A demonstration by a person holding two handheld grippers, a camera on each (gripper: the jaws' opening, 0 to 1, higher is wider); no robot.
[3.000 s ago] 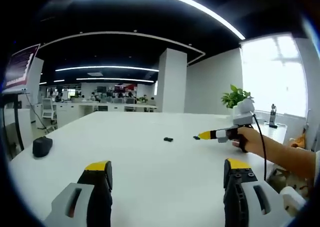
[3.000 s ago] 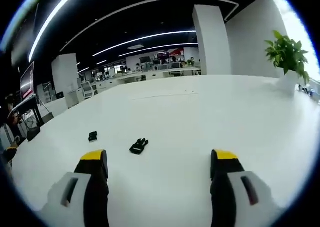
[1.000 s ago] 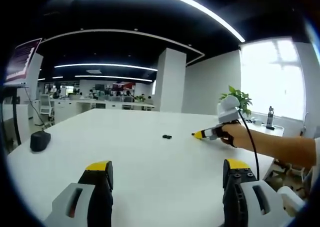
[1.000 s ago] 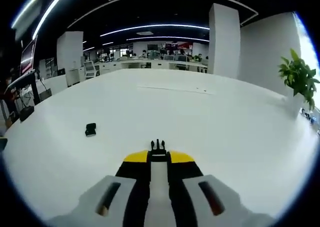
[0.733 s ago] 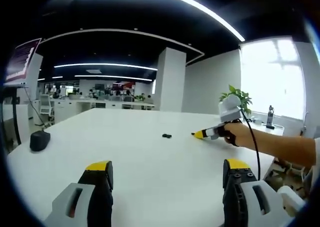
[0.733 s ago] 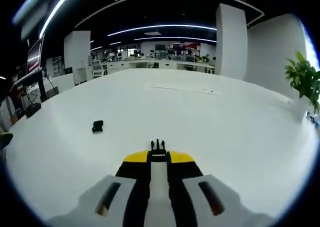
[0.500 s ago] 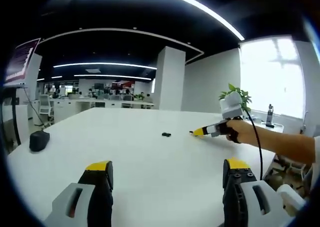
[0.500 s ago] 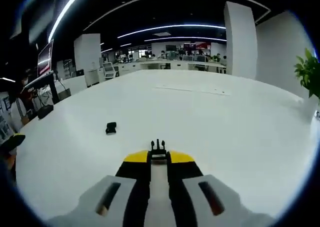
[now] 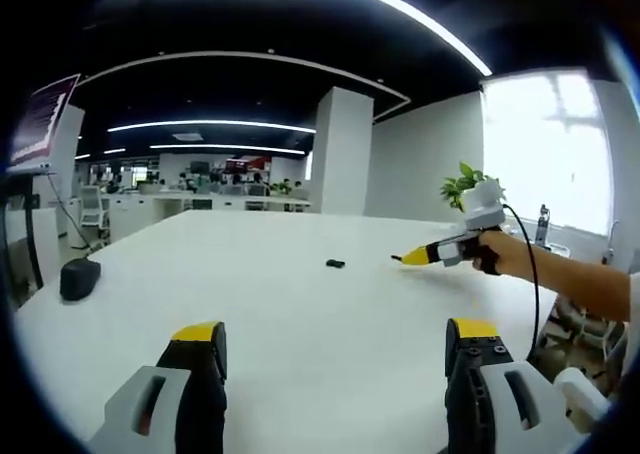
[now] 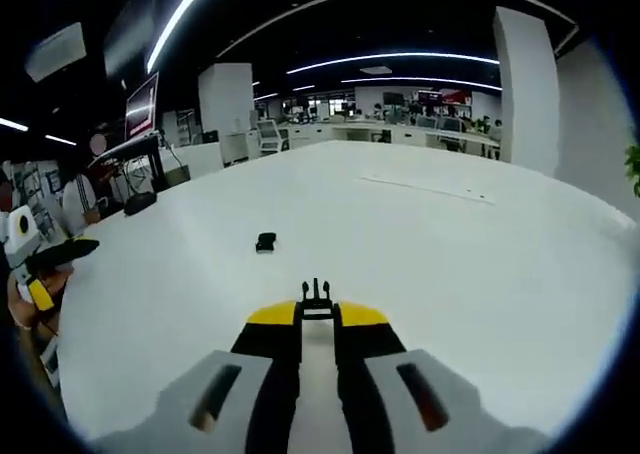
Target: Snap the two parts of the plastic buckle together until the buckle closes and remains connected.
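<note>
The pronged black buckle half pokes out between the yellow tips of my right gripper, which is shut on it above the white table. The other buckle half, a small black block, lies on the table ahead and to the left. It also sits mid-table in the left gripper view as a small dark piece. My left gripper is open and holds nothing, low over the near table. The right gripper comes in from the right, held by a hand, its tip right of the lying half.
A black mouse-like object rests near the table's left edge. A potted plant stands at the far right, behind the hand. The left gripper and its hand show at the left border of the right gripper view. Office desks lie far behind.
Three seconds ago the pronged half lay on the table; my right gripper has since shut on it and lifted it. That view has panned left. The left gripper stays open and still.
</note>
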